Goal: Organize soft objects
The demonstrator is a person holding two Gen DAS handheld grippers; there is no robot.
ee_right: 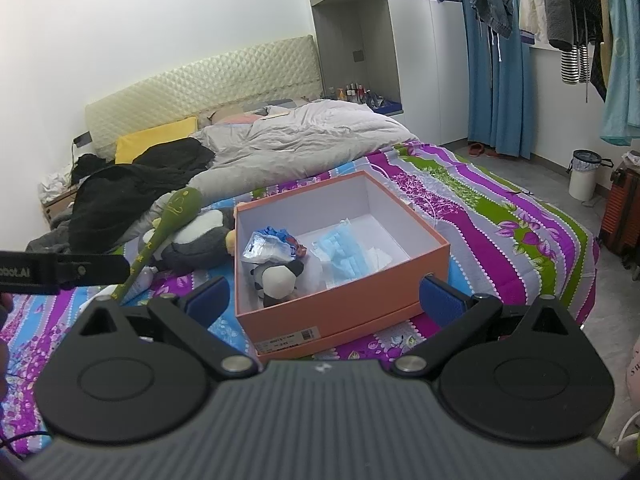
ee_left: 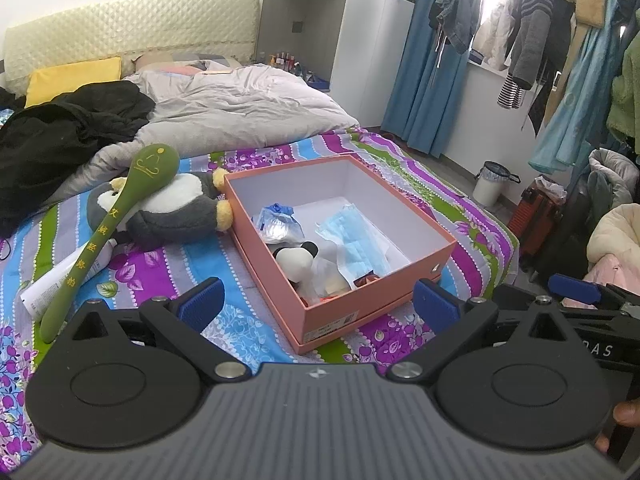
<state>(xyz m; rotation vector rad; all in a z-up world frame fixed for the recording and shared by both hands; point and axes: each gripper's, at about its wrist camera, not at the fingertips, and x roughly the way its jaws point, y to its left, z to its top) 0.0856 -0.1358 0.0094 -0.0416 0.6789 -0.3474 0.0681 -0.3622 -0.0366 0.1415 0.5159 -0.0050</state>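
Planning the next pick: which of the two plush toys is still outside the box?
The grey-and-white penguin plush, lying on the bedspread left of the orange box with the green massage stick across it. The small panda plush is already inside.

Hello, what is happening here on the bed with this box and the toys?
A person holds two grippers above a bed, both open and holding nothing. The left gripper and right gripper point at an open orange box on the patterned bedspread. Inside lie a small panda plush, blue face masks and a plastic packet. Left of the box, outside it, a penguin plush lies under a green massage stick, beside a white tube.
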